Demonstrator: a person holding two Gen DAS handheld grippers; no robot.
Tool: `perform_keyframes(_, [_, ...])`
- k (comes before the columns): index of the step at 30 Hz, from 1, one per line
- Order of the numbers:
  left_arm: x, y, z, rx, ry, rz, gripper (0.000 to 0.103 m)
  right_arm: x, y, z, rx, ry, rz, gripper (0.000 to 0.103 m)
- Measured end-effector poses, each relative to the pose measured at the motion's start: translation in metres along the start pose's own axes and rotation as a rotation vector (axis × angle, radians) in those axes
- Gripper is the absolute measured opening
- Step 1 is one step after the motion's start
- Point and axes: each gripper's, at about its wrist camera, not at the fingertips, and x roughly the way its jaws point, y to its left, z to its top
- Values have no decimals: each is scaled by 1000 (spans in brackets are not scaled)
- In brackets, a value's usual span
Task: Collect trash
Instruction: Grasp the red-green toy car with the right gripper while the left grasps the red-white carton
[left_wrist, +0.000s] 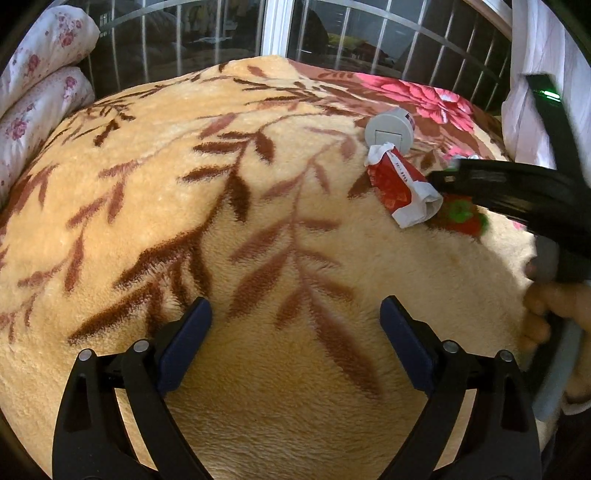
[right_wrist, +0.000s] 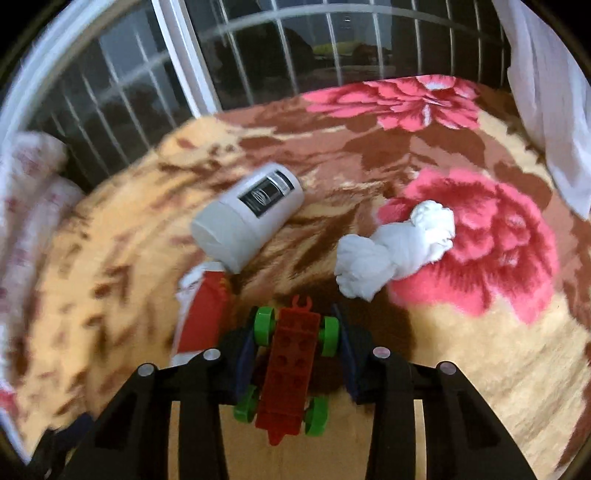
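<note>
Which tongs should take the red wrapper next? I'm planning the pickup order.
Probably left. The left tongs stand open and empty over the blanket. The right tongs are closed on the toy car, though nearer the red wrapper.

Red toy car (right_wrist: 290, 373), green wheels; seemingly white tissue (right_wrist: 397, 249)

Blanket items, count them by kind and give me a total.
White canister: 1
Red wrapper: 1
White tissue wad: 1
Toy car, between the right tool's fingers: 1
Total: 4
</note>
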Motion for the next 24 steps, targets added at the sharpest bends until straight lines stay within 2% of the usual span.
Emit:
perform_keyframes(5, [1, -3, 0, 10, 5, 14, 90, -46, -27, -21, -74, -47, 99, 39])
perform_keyframes(9, [2, -4, 0, 14, 7, 21, 90, -74, -65, -36, -86, -92, 90, 39])
perform_keyframes(12, [1, -4, 1, 13, 5, 24, 90, -89, -99, -38, -27, -157, 95, 39])
perform_keyframes(14, [-2, -8, 4, 15, 9, 46, 90, -90, -123, -38, 63, -178, 124, 39])
perform_keyframes(16, [-7, -16, 11, -6, 8, 28, 90, -83, -140, -40, 140, -175, 178, 39])
perform_keyframes(19, [-11, -37, 28, -22, -10, -17, 90, -73, -149, -41, 180, -146, 218, 39])
perform_keyframes(22, [-6, -71, 49, 40, -47, 50, 90, -71, -159, -43, 229, -145, 269, 39])
perform_keyframes(24, [3, -88, 60, 57, -54, 68, 90, -69, -166, -45, 265, -145, 307, 39])
